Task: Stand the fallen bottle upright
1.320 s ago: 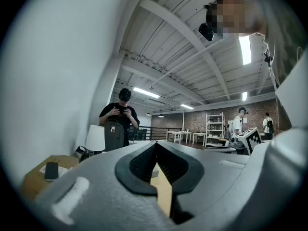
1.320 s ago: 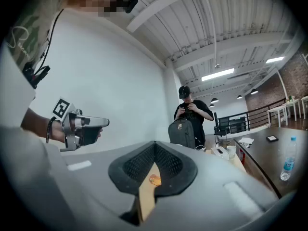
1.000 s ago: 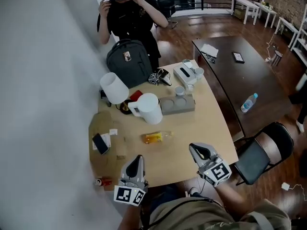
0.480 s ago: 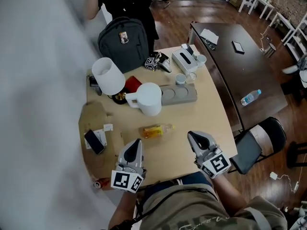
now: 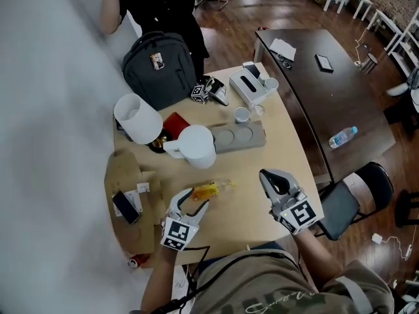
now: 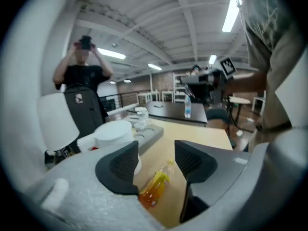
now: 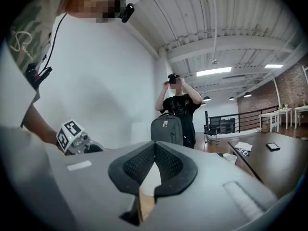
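Nearest to us, at the front edge of the light wooden table (image 5: 281, 152), we hold both grippers. Our left gripper (image 5: 196, 199) tilts down toward the tabletop and its jaws are opening, with nothing pressed between the pads. The bottle (image 5: 213, 188) lies on its side just ahead of those jaws, filled with orange drink, its cap end pointing away to the right. In the left gripper view it shows in the gap between the jaws, untouched. Our right gripper (image 5: 271, 179) hovers well to the right of the bottle, its jaws closed together and empty. To our left a phone (image 5: 126, 207) rests on a sheet of cardboard (image 5: 124, 169), and a red can (image 5: 136, 262) shows by the table's near left corner. Beyond the bottle stands a white jug (image 5: 198, 146), with a grey tray (image 5: 239, 137) just to its right and a white container (image 5: 136, 118) to its left. Farther back sit a tissue box (image 5: 246, 87) and a dark backpack (image 5: 157, 70), and behind the backpack stands a person in black (image 5: 163, 2). Off to the right, a dark table (image 5: 327, 97) carries a water bottle (image 5: 342, 137)
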